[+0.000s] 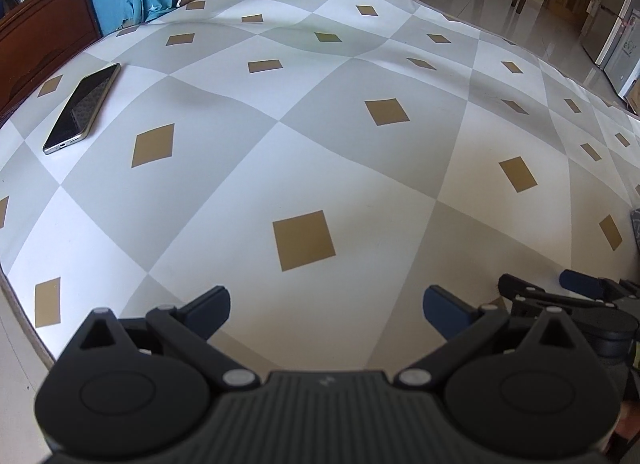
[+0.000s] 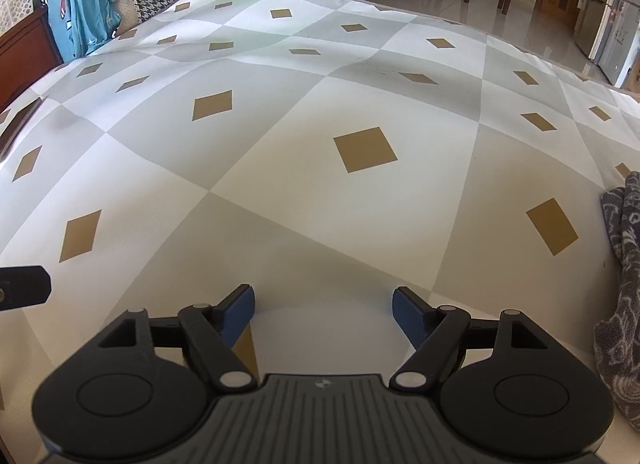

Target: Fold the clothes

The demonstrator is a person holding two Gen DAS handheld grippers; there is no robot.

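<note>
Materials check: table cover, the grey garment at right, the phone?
Table cover: looks like smooth vinyl, faint sheen, printed diamonds. Grey garment: soft woven or knit fabric, matte, paisley-like print. Phone: glossy glass face, metallic-looking rim.

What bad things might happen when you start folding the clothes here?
The phone lies near the table's left edge; cloth swept across might knock it off. The grey patterned cloth hangs at the right edge and may slide down. Both open grippers, left and right, sit close and might bump.
</note>
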